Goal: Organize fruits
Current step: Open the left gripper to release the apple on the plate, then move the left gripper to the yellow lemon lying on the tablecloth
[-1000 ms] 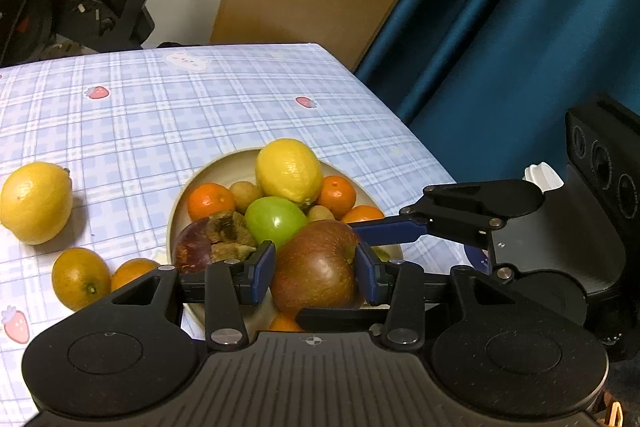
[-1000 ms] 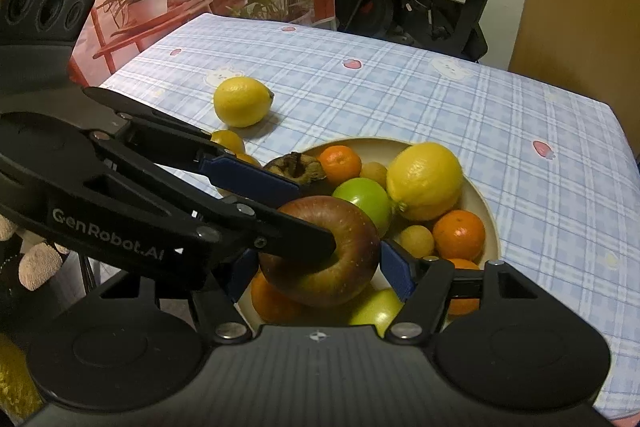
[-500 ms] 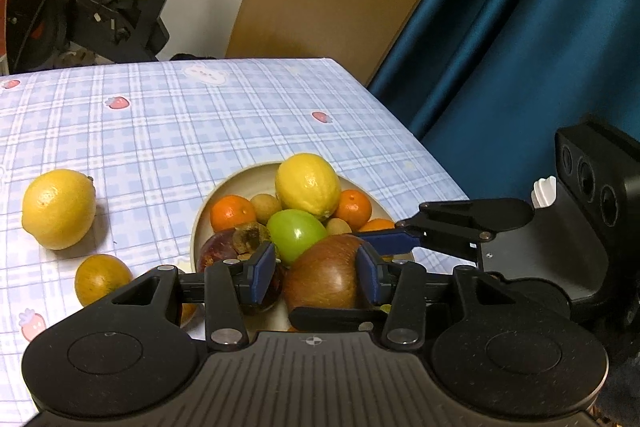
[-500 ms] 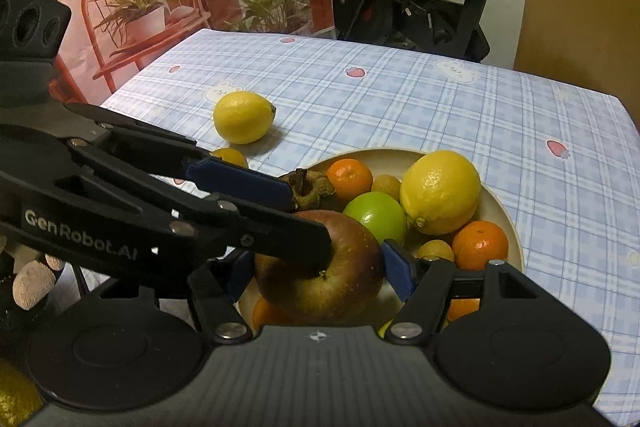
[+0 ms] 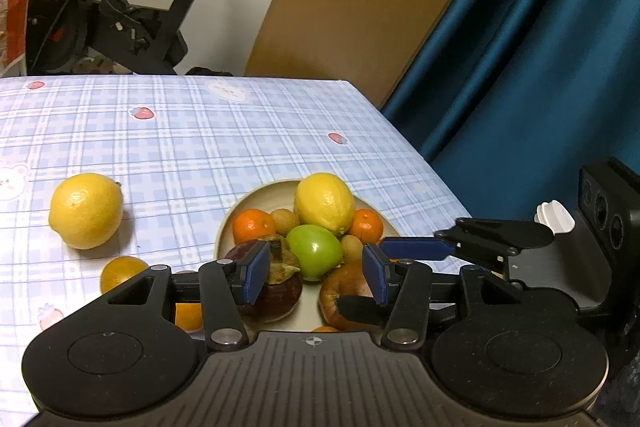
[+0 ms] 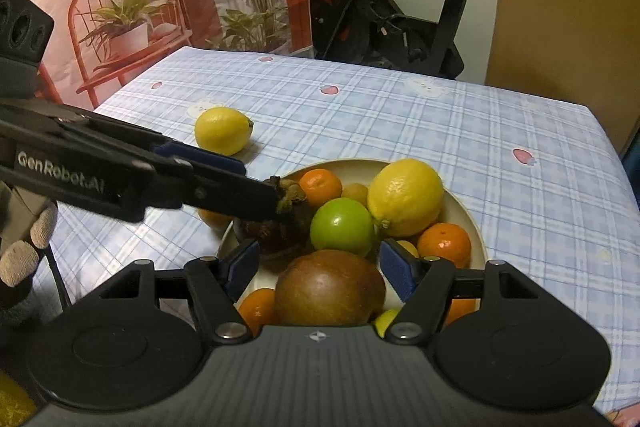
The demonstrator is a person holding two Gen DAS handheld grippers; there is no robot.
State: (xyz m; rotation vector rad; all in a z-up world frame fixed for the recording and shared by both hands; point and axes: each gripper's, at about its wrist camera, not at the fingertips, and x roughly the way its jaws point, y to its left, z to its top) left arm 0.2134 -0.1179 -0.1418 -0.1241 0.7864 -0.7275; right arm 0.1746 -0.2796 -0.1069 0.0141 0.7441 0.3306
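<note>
A beige bowl (image 5: 276,191) (image 6: 460,203) holds a lemon (image 5: 324,203), a green apple (image 5: 316,251), mandarins, small brown fruits, a dark mangosteen (image 5: 276,291) and a red-brown apple (image 6: 330,287) (image 5: 344,291). My left gripper (image 5: 314,273) is open and empty above the bowl's near side. My right gripper (image 6: 320,267) is open, its blue pads apart on either side of the red-brown apple, which rests in the bowl. A second lemon (image 5: 85,211) (image 6: 222,131) and oranges (image 5: 120,273) lie on the tablecloth left of the bowl.
The table carries a blue checked cloth (image 5: 200,131). Its right edge borders a teal curtain (image 5: 540,67). An exercise bike (image 5: 120,15) and a brown board stand behind the table. The left gripper's arm (image 6: 120,171) crosses the right wrist view over the mangosteen.
Both grippers opened and let go of the red-brown apple, which now rests in the bowl. Both pulled back and up from the bowl.
</note>
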